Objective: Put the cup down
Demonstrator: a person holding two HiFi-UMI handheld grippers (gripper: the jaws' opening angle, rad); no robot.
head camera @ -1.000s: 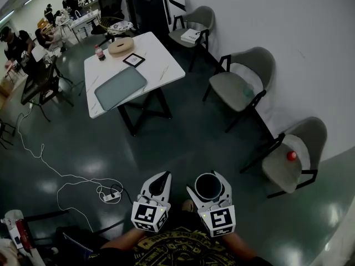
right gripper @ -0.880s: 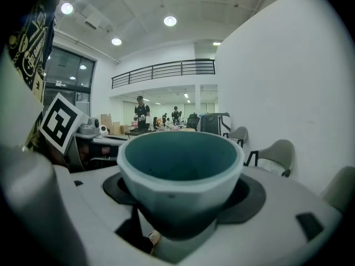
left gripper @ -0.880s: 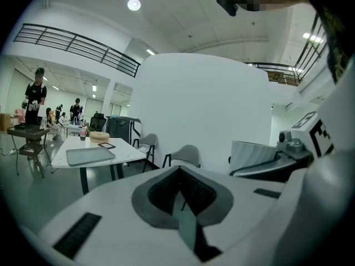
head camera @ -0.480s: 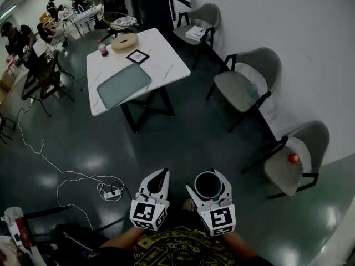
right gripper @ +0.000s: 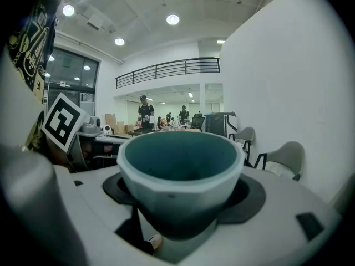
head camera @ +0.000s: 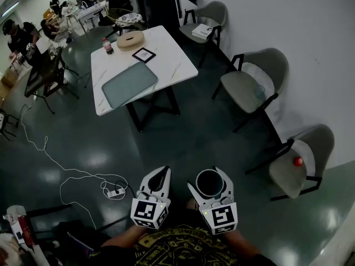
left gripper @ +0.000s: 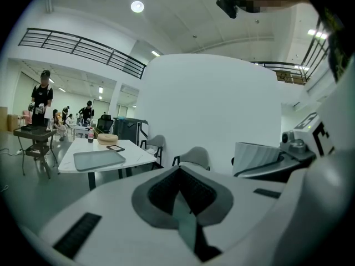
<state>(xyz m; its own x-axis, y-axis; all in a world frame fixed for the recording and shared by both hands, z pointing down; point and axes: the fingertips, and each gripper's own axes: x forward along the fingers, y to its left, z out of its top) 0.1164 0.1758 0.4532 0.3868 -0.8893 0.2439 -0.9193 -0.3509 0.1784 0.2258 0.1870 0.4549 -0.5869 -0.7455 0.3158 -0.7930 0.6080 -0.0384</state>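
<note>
Cup (right gripper: 180, 168) stays pinched in the right gripper (head camera: 210, 177), left gripper (head camera: 161, 176) pressed together empty, table (head camera: 169, 51) barely nearer, so set-down's still ahead.

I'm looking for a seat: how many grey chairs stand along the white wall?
3: the far chair with a white book on it, the middle chair, and the nearest chair with a red ball. More may be hidden outside the view.

Open-plan office: white rectangular marble-look table (head camera: 173, 60), grey padded black-framed chairs (head camera: 244, 85) along white wall, people at back desks (head camera: 19, 35), black-railed mezzanine (right gripper: 166, 68), glossy dark floor (head camera: 183, 140).
</note>
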